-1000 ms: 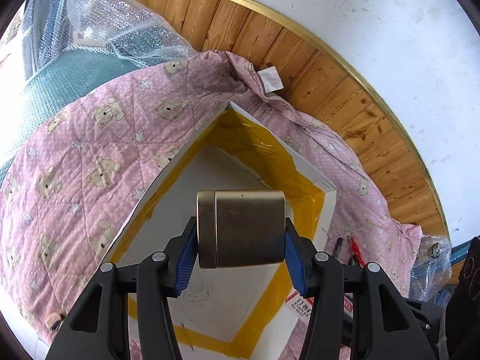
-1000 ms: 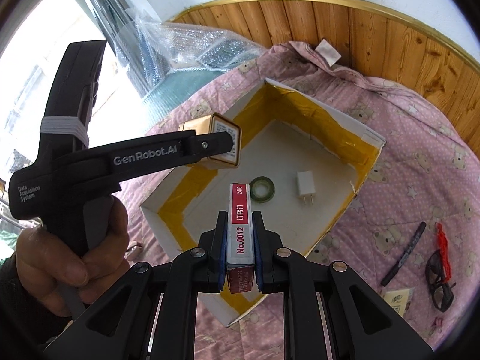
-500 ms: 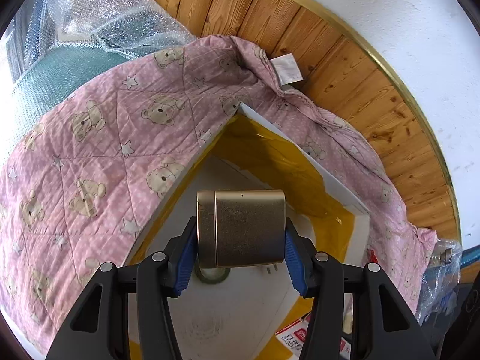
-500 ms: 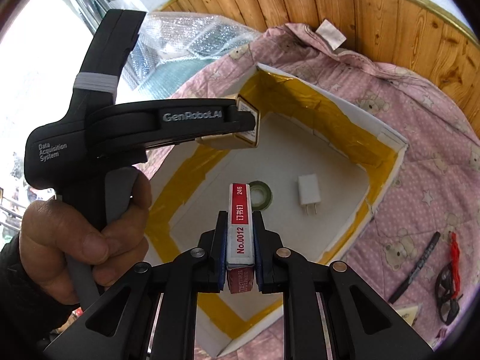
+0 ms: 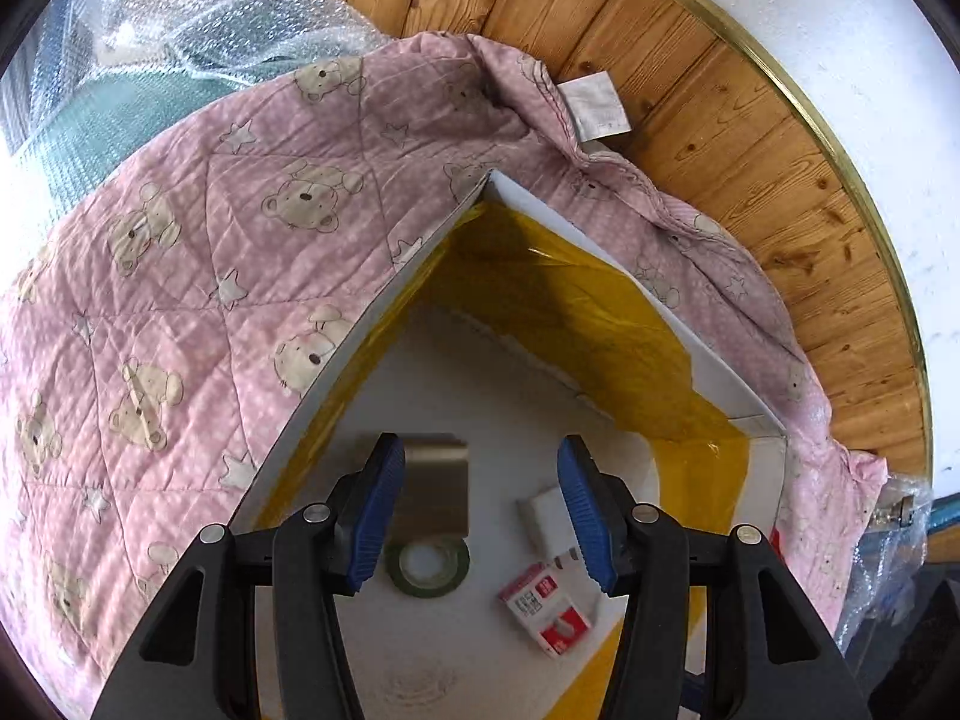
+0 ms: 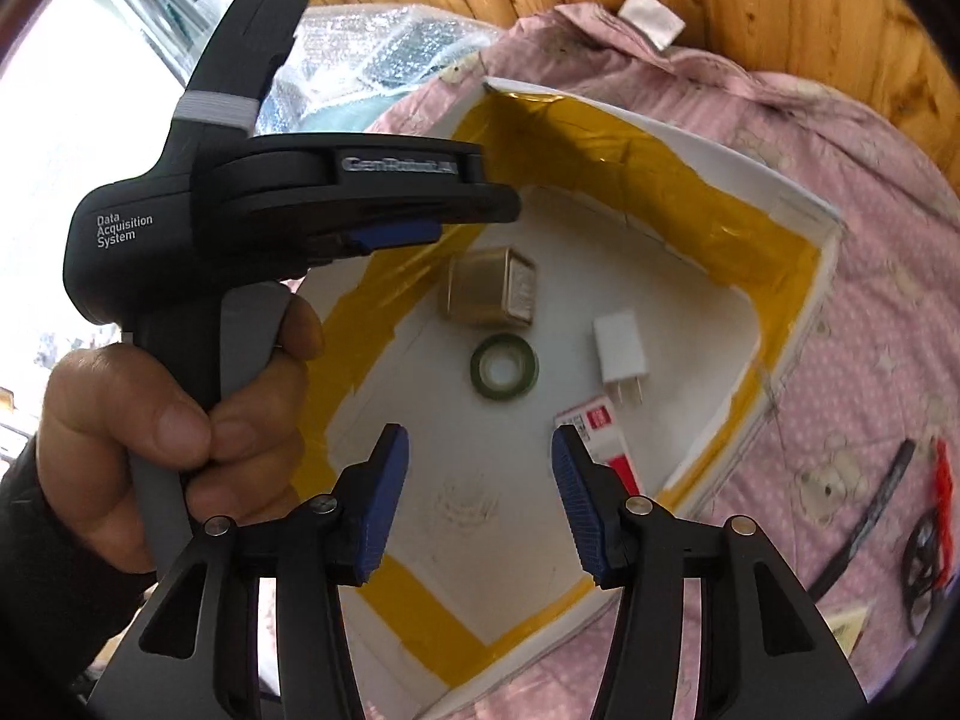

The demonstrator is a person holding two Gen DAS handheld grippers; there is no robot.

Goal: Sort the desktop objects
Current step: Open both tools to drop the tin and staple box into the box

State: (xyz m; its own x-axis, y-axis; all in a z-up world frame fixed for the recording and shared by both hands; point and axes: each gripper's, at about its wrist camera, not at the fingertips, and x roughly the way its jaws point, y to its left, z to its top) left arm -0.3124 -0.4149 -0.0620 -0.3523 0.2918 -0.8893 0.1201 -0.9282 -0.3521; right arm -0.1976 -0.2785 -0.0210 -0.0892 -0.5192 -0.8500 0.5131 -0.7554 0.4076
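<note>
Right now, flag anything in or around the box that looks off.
Nothing is spilled or damaged. The black pen and the glasses lie outside the box on the blanket, unsorted.

Pink bear quilt (image 6: 870,192) carries white box (image 6: 744,162), pen (image 6: 864,534), glasses (image 6: 927,564).

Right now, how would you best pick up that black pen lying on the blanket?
Probably across the middle of its thin barrel, coming straight down. The pen lies flat and slanted on the blanket, so turn the fingers crosswise to it. The glasses lie close beside it.
</note>
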